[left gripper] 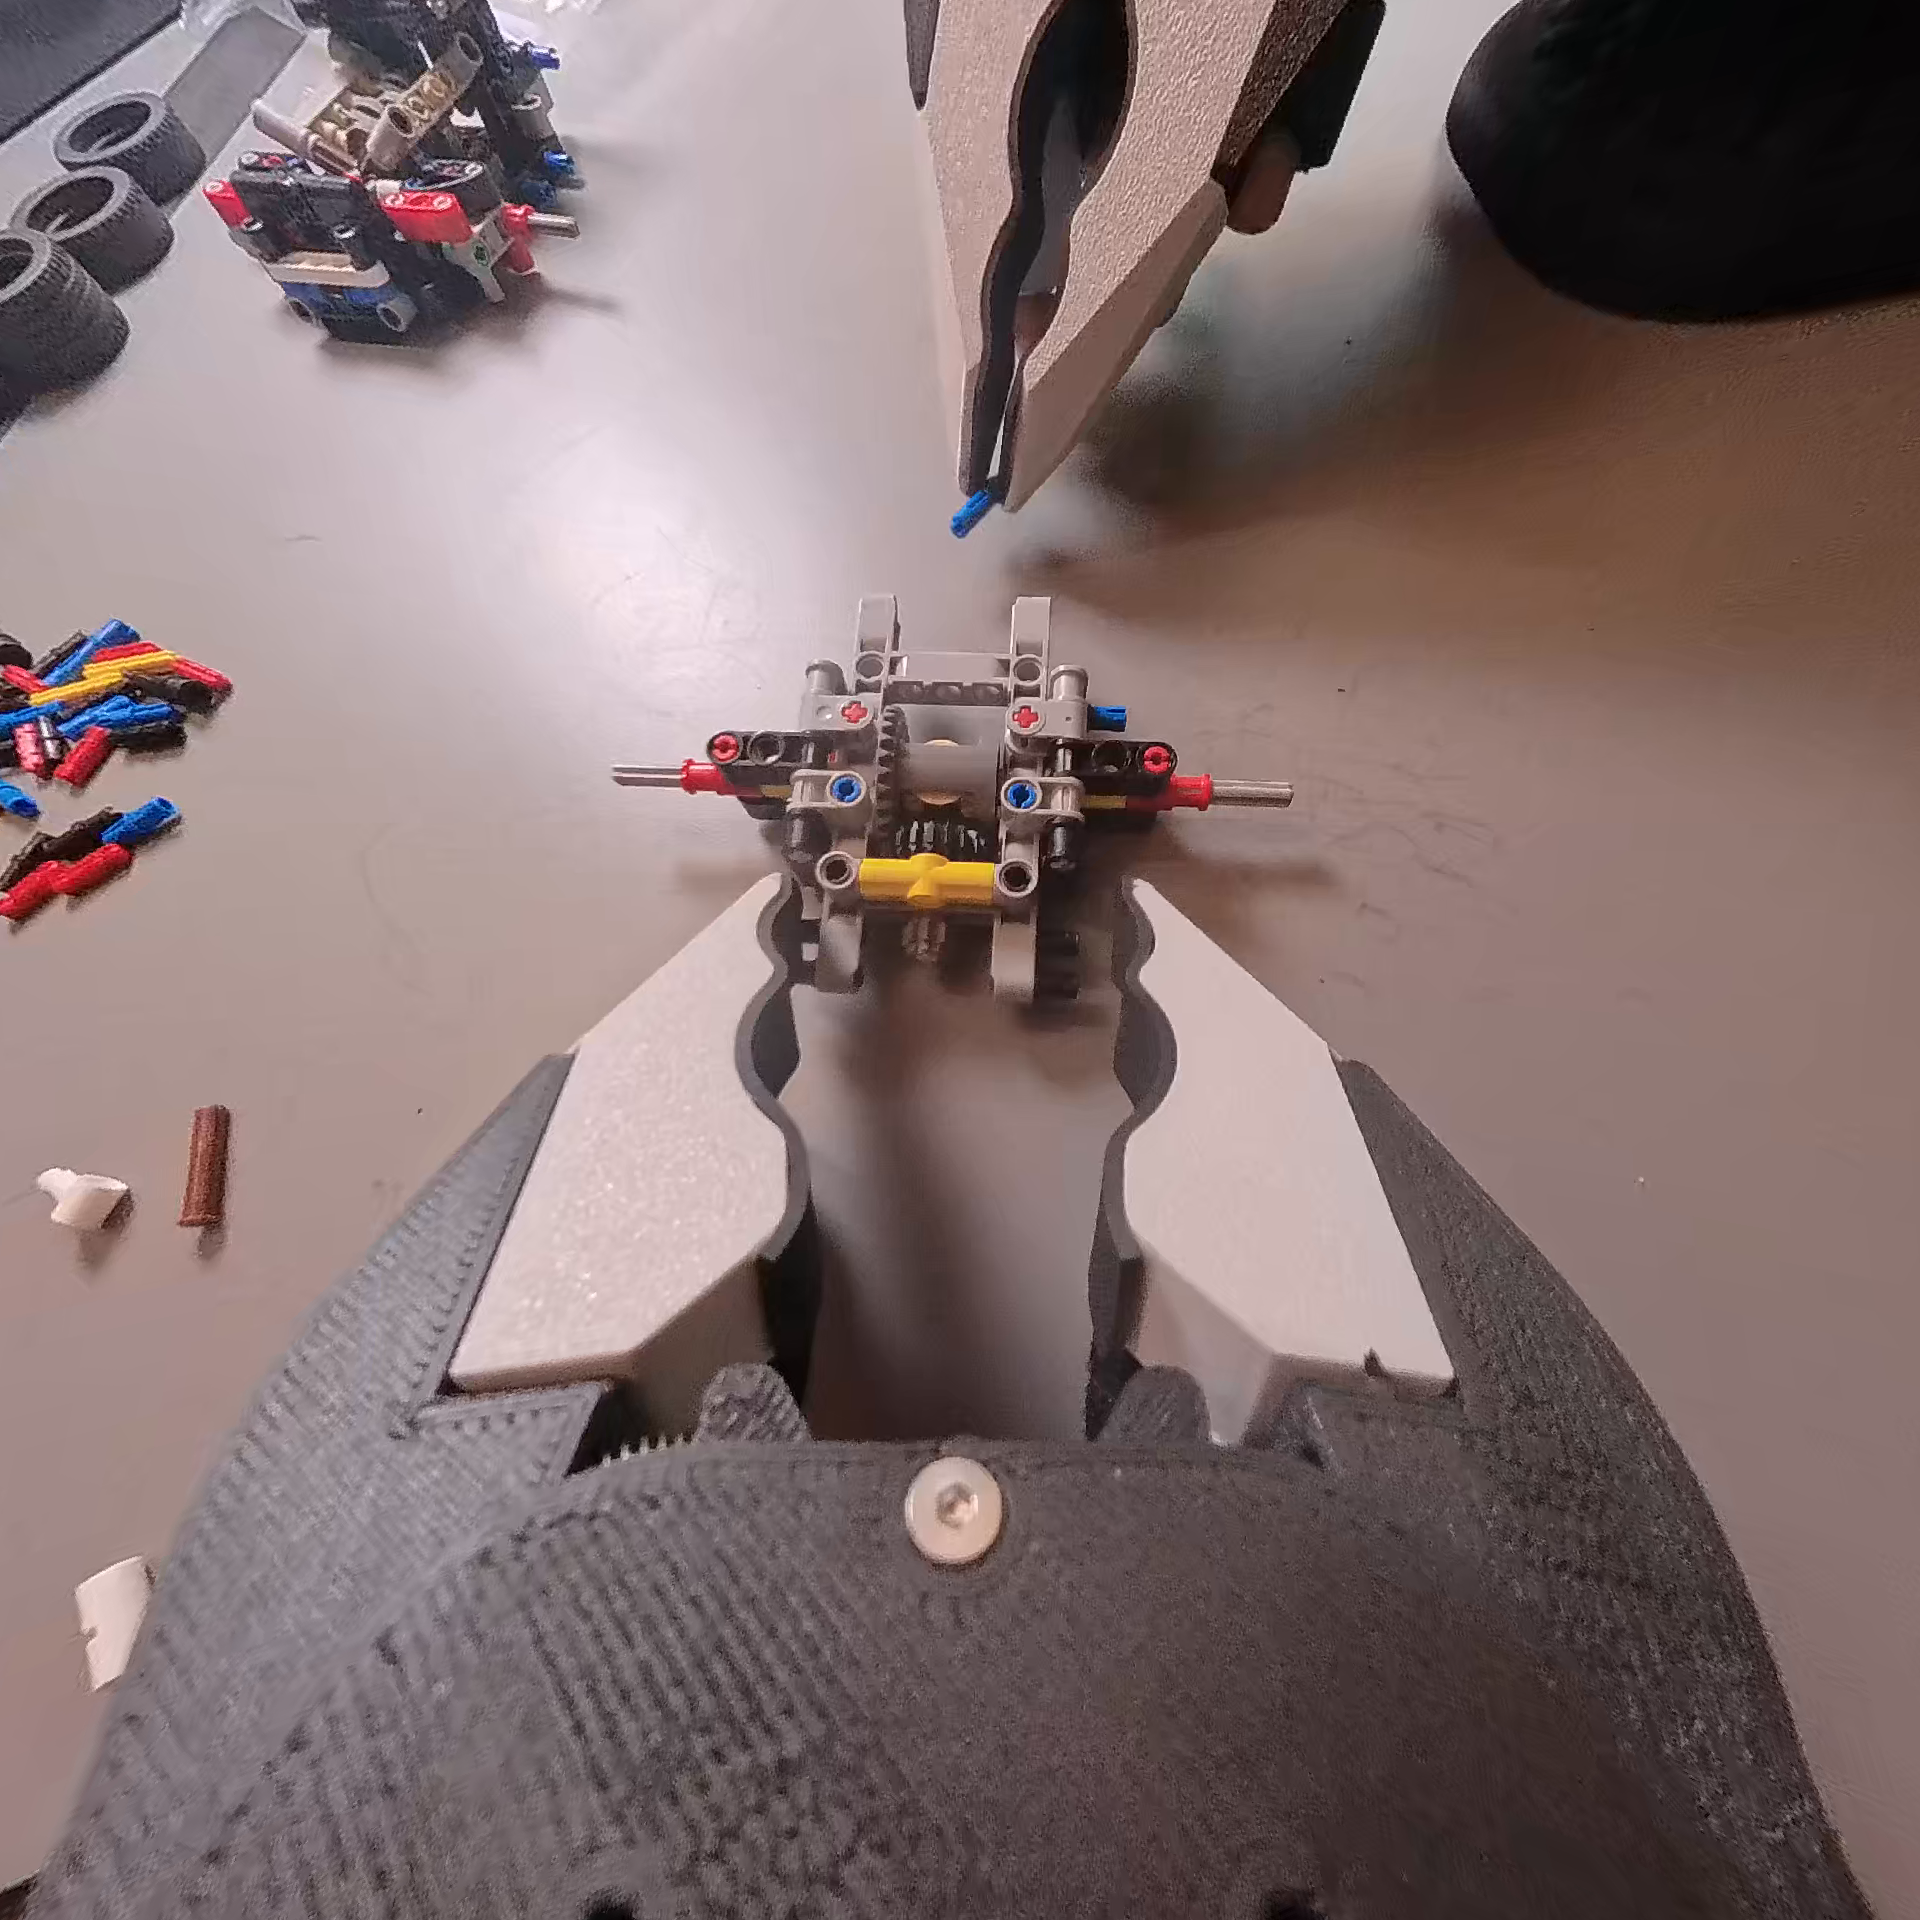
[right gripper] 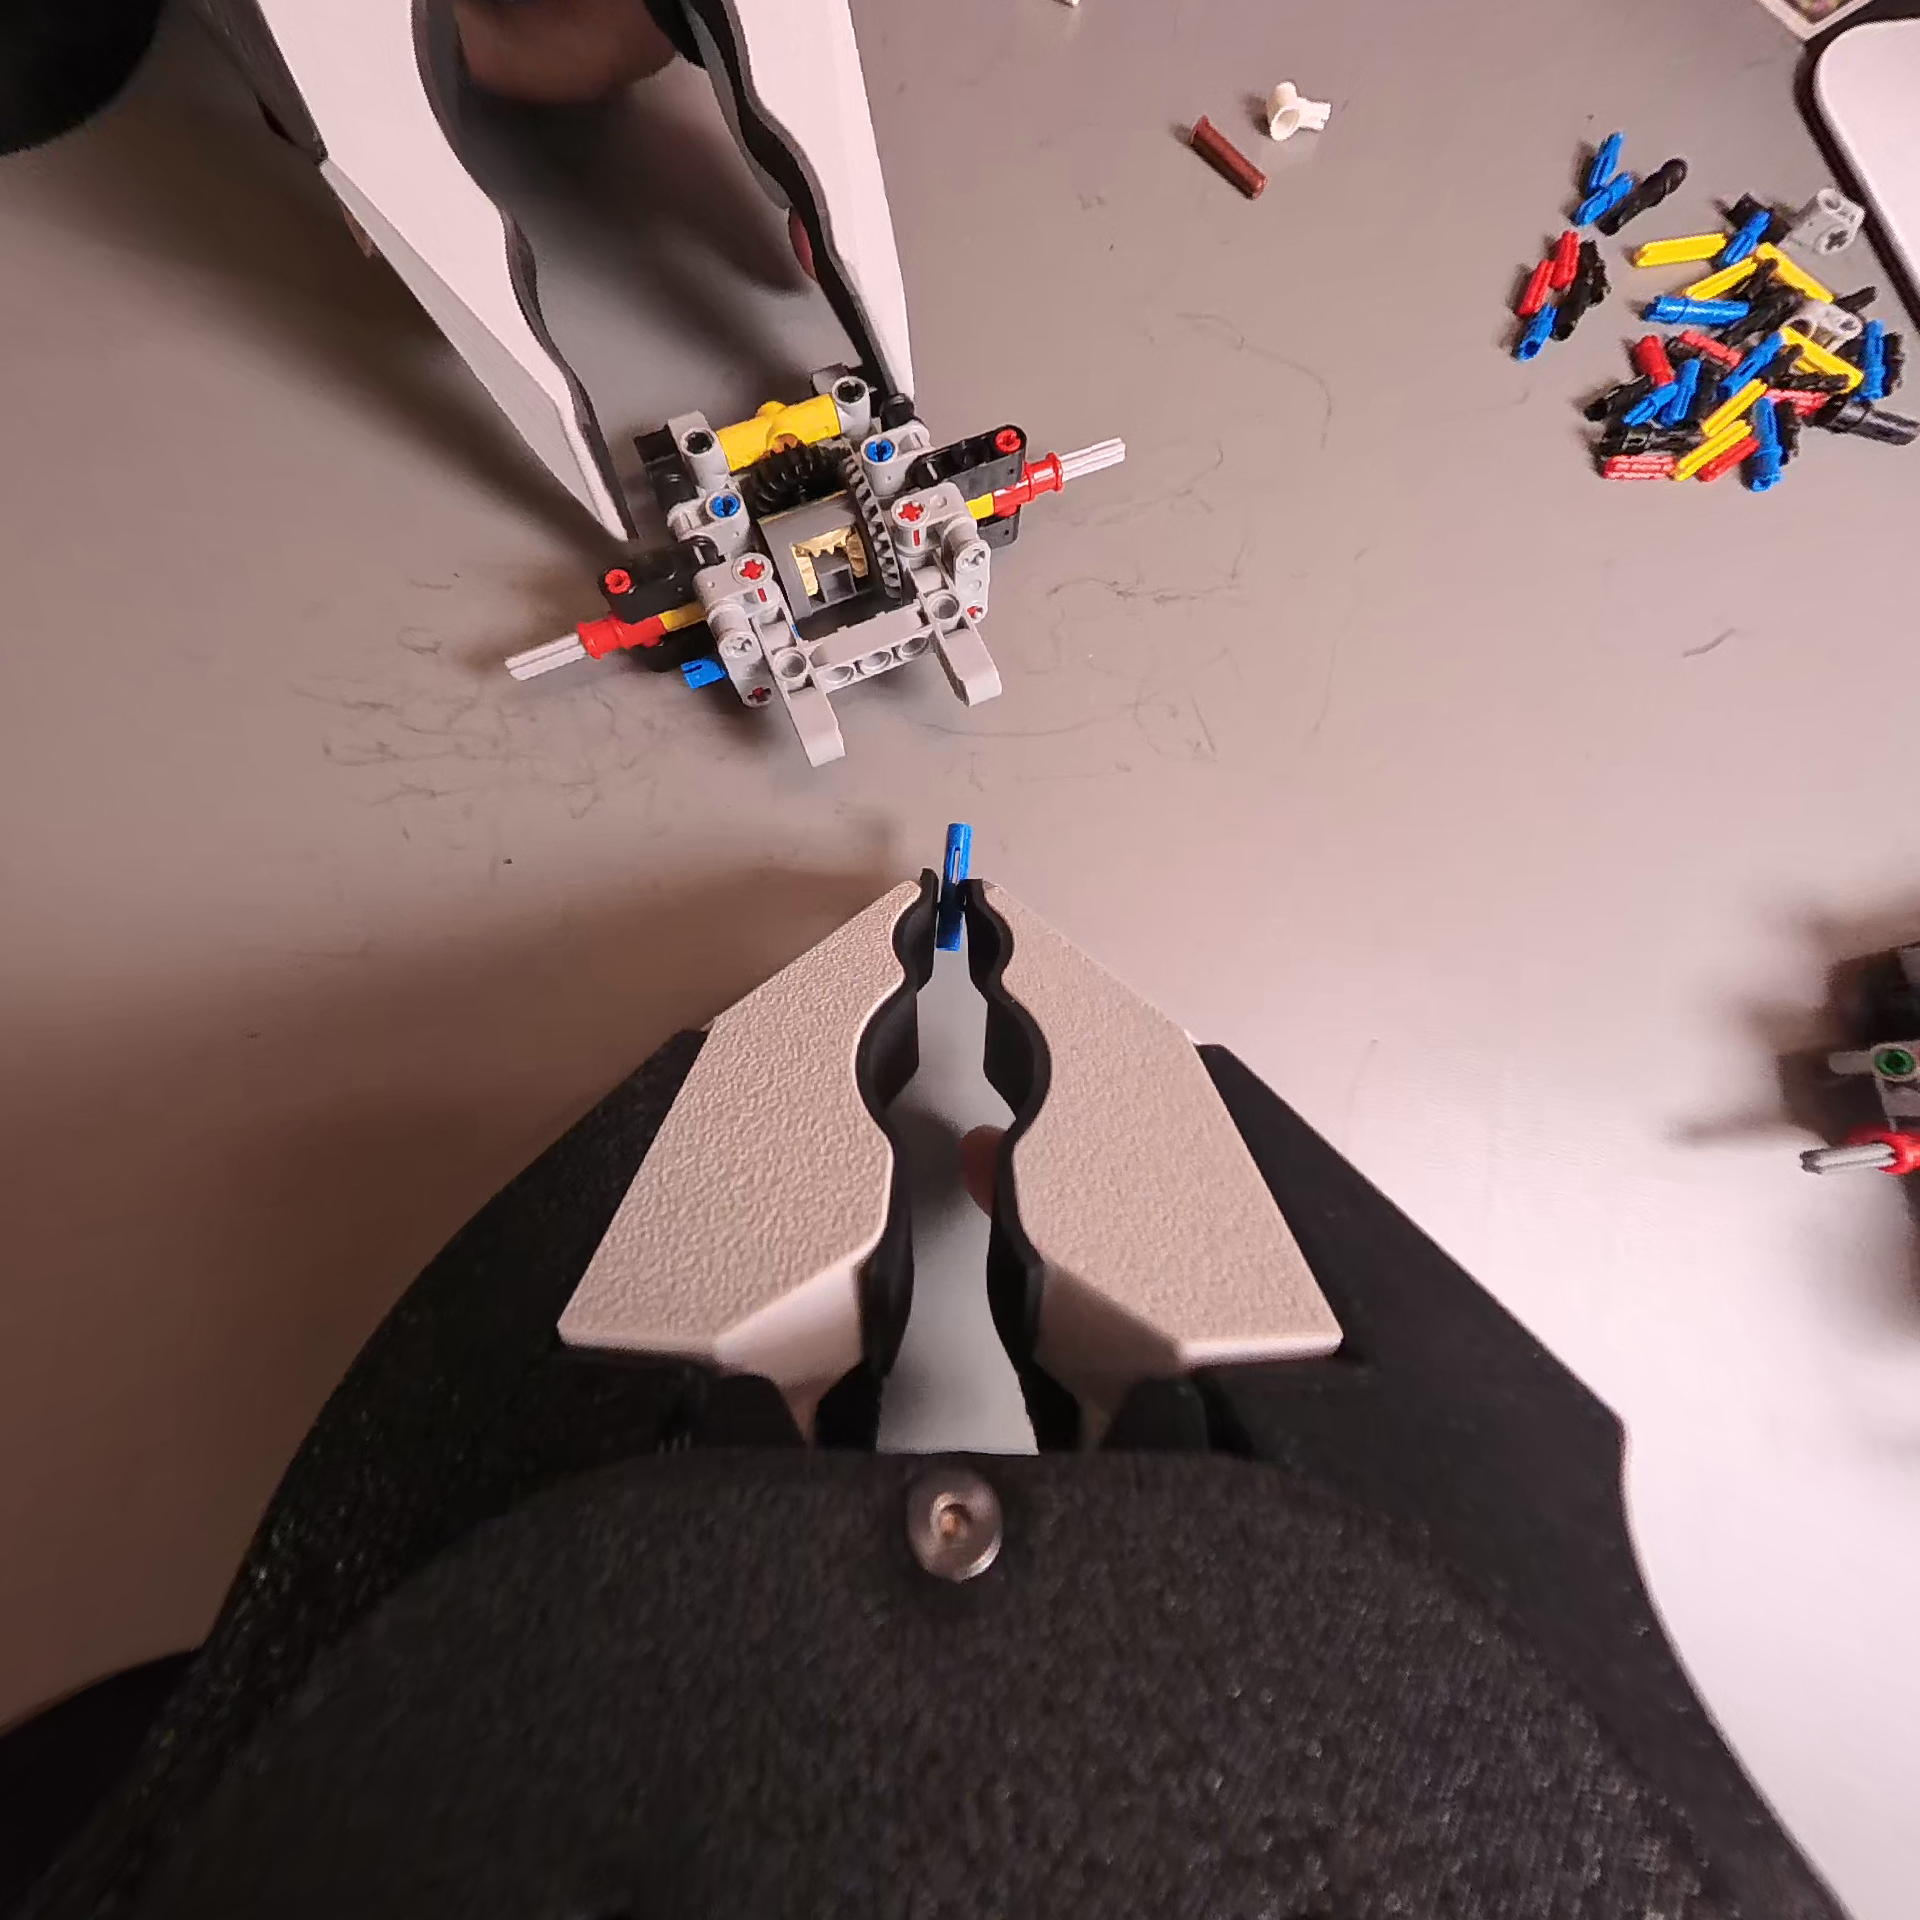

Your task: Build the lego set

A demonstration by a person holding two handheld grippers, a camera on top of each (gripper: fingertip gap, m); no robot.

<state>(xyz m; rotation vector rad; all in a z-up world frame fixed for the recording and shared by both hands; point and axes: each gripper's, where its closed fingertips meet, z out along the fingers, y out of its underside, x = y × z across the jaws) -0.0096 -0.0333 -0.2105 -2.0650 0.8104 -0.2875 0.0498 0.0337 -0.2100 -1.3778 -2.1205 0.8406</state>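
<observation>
Toy gearbox (left gripper: 940, 821) of grey, black, red and yellow bricks sits on the grey table (left gripper: 1455, 935), its near end between the spread fingers of the left gripper (left gripper: 951, 935). Just beyond it, the right gripper (right gripper: 951, 899) pinches a small blue pin (right gripper: 954, 883).

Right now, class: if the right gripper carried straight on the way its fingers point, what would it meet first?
Probably the grey brick gearbox assembly on the table, touched first by the small blue plastic pin the right gripper grips; depth is uncertain.
</observation>
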